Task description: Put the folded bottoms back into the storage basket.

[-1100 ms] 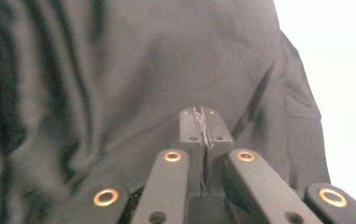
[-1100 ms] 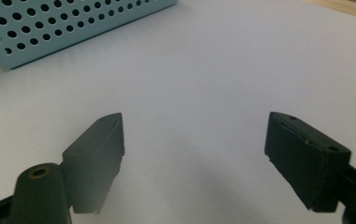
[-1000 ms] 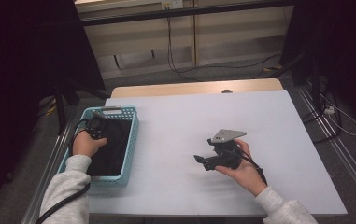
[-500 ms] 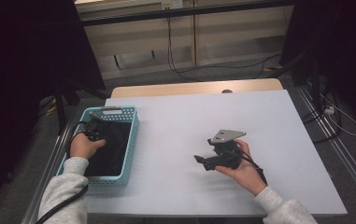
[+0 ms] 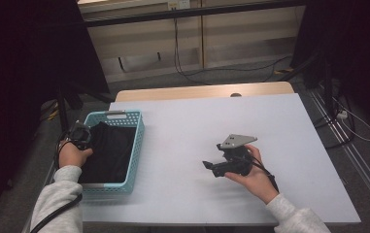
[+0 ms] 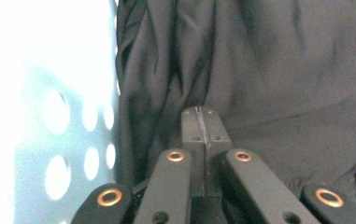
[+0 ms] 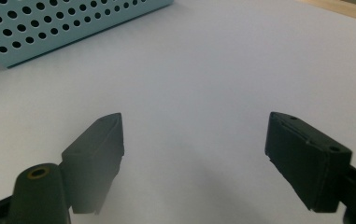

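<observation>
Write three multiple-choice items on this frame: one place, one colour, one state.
1. Where does the black cloth lie?
A. in the basket
B. on the bare table
C. on the floor

2. What colour is the perforated basket?
A. red
B. light blue
C. yellow

3. How do the right tongs stand?
A. shut on the cloth
B. shut on nothing
C. open over the white table

Key: 1 A, the high view shows the cloth inside the basket walls. 2 B, its wall is light blue in the high view. 3 C, the right gripper view shows both jaws wide apart with bare tabletop between.
</observation>
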The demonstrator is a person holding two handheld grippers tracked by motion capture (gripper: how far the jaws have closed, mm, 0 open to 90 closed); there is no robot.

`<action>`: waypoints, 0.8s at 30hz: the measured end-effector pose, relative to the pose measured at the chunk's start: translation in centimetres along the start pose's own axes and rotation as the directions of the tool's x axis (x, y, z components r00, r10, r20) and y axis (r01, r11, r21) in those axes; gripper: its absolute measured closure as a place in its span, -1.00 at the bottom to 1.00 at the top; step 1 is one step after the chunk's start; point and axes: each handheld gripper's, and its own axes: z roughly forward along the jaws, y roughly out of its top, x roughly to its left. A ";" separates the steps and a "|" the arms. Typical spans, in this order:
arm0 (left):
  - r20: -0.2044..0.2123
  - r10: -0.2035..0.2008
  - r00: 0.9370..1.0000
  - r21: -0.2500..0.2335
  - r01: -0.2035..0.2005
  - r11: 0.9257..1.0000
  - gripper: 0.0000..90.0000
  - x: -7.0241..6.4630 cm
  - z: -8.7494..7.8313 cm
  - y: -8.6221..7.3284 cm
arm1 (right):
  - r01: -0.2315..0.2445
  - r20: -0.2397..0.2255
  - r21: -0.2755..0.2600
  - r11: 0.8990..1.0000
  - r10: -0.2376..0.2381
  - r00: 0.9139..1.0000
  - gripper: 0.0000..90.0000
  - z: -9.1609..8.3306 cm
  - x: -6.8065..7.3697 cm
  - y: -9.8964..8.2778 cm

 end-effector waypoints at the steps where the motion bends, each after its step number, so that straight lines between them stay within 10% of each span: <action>1: -0.011 -0.021 1.000 0.005 0.021 1.000 1.00 -0.1 0.0 -0.1 | -0.001 -0.001 0.002 1.000 0.001 1.000 -0.57 0.0 0.0 0.0; 24: 0.076 0.050 0.996 -0.089 -0.043 0.995 0.37 -3.3 -3.3 2.0 | -0.020 0.026 -0.010 1.000 0.020 0.999 -0.58 -1.7 -1.3 -0.7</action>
